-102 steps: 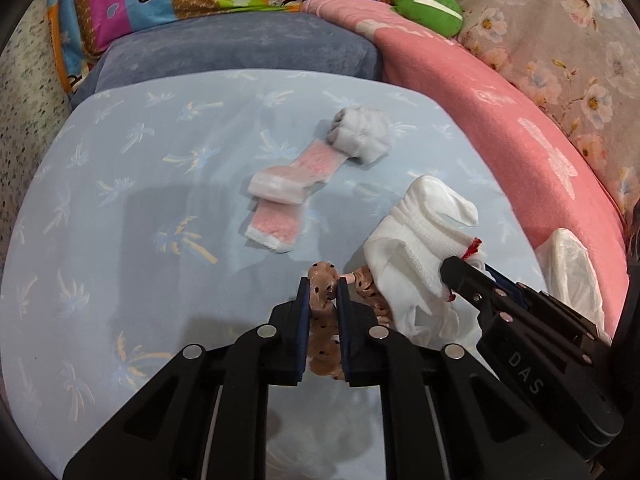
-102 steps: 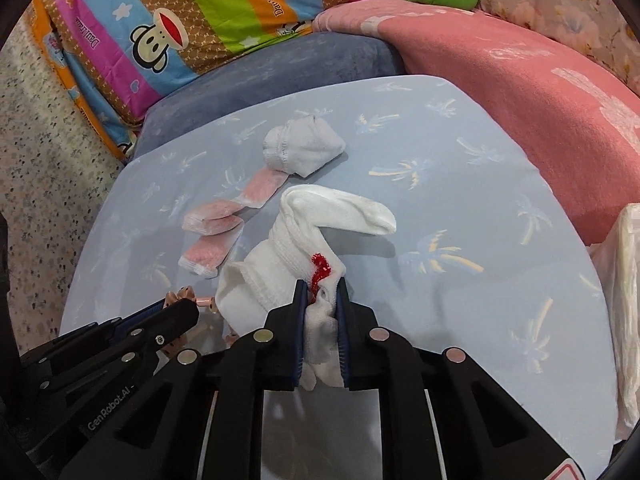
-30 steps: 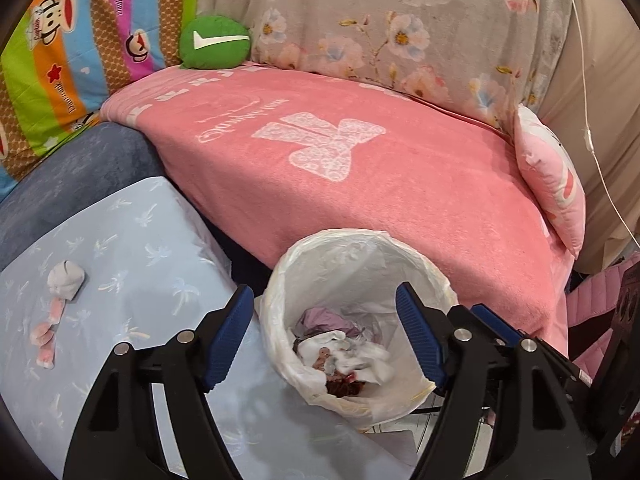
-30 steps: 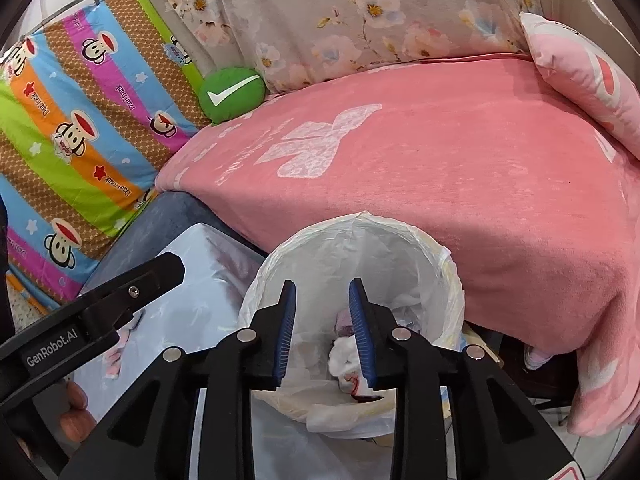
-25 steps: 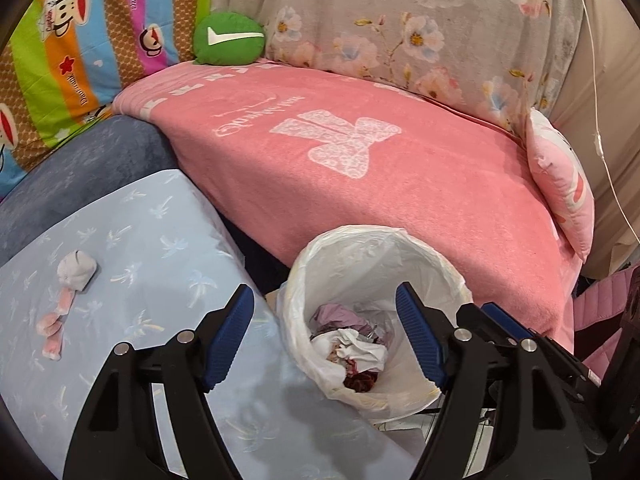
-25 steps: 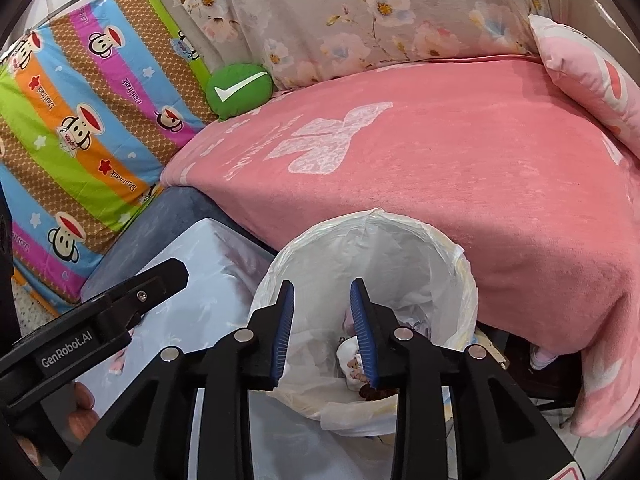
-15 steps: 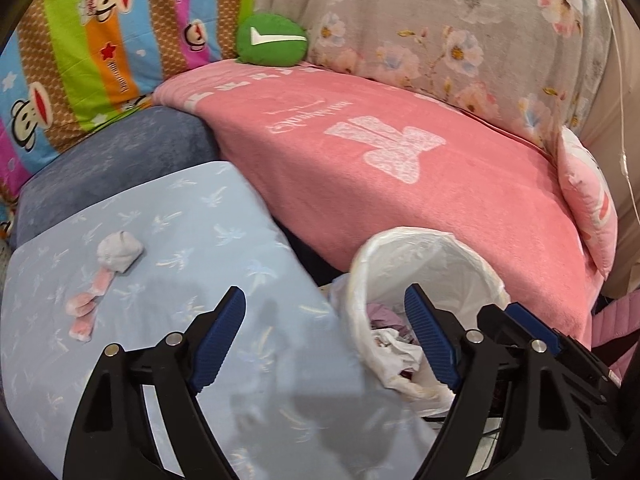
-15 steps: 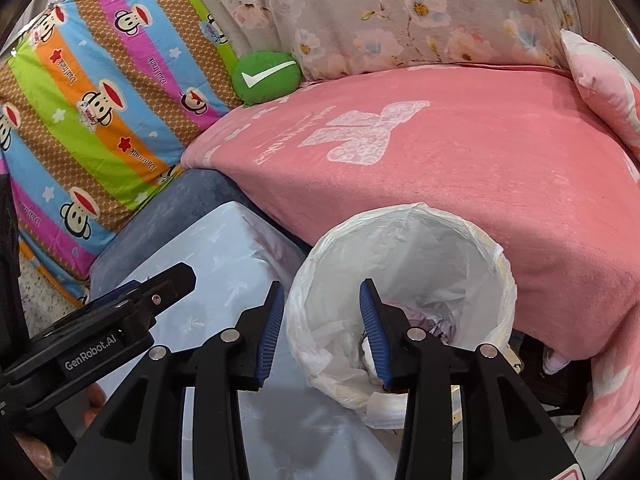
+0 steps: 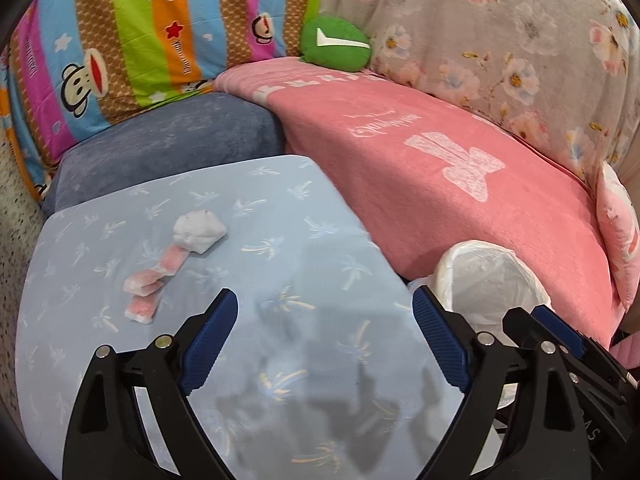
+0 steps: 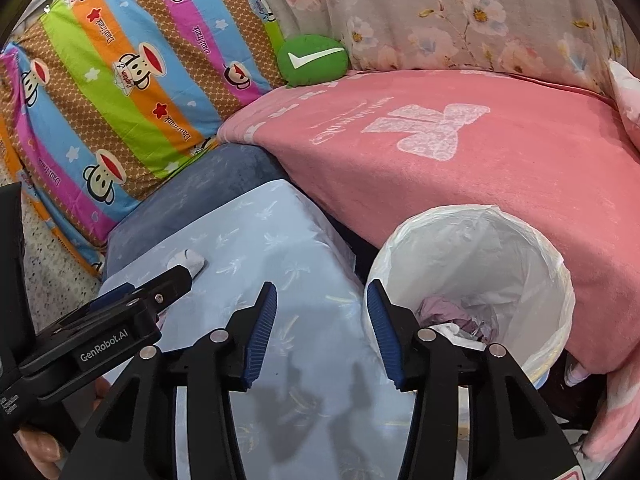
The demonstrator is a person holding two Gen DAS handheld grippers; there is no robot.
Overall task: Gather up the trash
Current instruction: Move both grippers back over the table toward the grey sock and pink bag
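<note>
Tongs both spread wide & empty on my feeds: left tongs [image 9: 325, 344] over desk [image 9: 280, 240], right tongs [image 10: 318, 330] by bin [image 10: 472, 240]. Trash still on desk: white wad [image 9: 199, 229] touching pink strip [image 9: 156, 276], well apart from bin w/ scraps inside.

- That pale blue palm-print cloth [image 9: 304, 248] covers the table in front of me
- Pink blanket [image 9: 460, 184] with a white bow design draped over the sofa just beside it
- Green cushion [image 9: 336, 44] with a white tick sits up on the pink blanket's far end
- Striped monkey-print quilt [image 10: 120, 80] leaning at the back left
- Grey floral fabric [image 10: 460, 12] behind the sofa
- Dark blue cushion [image 9: 168, 148] wedged between table and quilt
</note>
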